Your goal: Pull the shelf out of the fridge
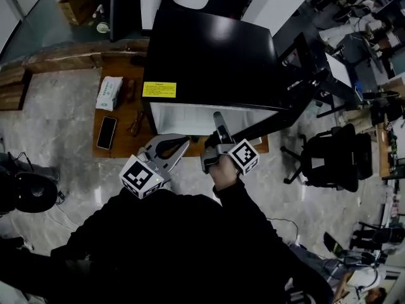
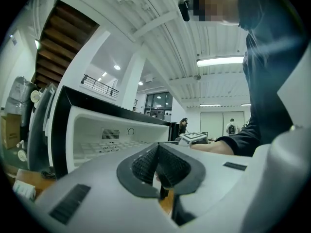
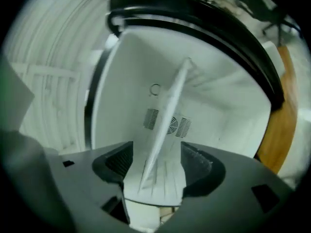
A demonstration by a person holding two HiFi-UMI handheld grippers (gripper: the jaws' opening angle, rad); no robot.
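The right gripper (image 3: pixel 155 169) has its fingers (image 3: pixel 116 163) spread wide, with the front edge of the tilted white shelf (image 3: pixel 167 106) between them. Beyond the fingers, the shelf runs back into the open fridge (image 3: pixel 223 115). The left gripper (image 2: pixel 158 152) has its fingers (image 2: pixel 143 164) pressed together on nothing. It is just beside the right gripper, near the fridge mouth.

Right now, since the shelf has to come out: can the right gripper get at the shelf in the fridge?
Probably yes. The fridge stands open, and the front edge of the shelf seems to lie between the open jaws of the right gripper, with nothing in front of it.
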